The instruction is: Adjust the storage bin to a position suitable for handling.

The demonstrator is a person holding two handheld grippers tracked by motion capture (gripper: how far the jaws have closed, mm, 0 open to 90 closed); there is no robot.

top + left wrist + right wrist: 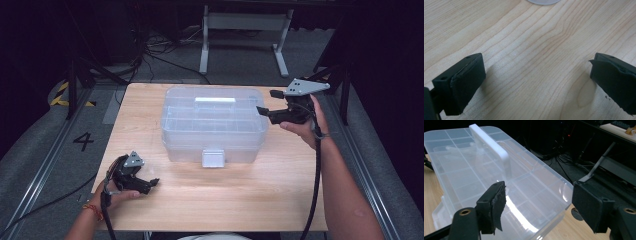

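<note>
The left claw (150, 184) is spread wide and holds nothing. In the left gripper view its two black jaws stand far apart over bare wood grain, close above the surface (529, 50), with a sliver of pale plastic at the top edge. In the high view the left hand (117, 192) rests low at the near-left part of the surface, forearm coming in from the bottom, the claw pointing right toward the middle and well apart from the box (212, 125).

The right claw (262, 111) is also spread, gripping nothing. It is held up at the right end of the box, pointing left at the lid's edge; in the right gripper view one jaw hangs over the clear lid and the other is out past the box's corner. Whether a jaw touches the lid I cannot tell. The right hand (305, 122) is raised, its forearm angling up from the bottom right.

The box, clear plastic with a white handle (491, 147) and a front latch (213, 158), sits closed at the centre of the surface.
</note>
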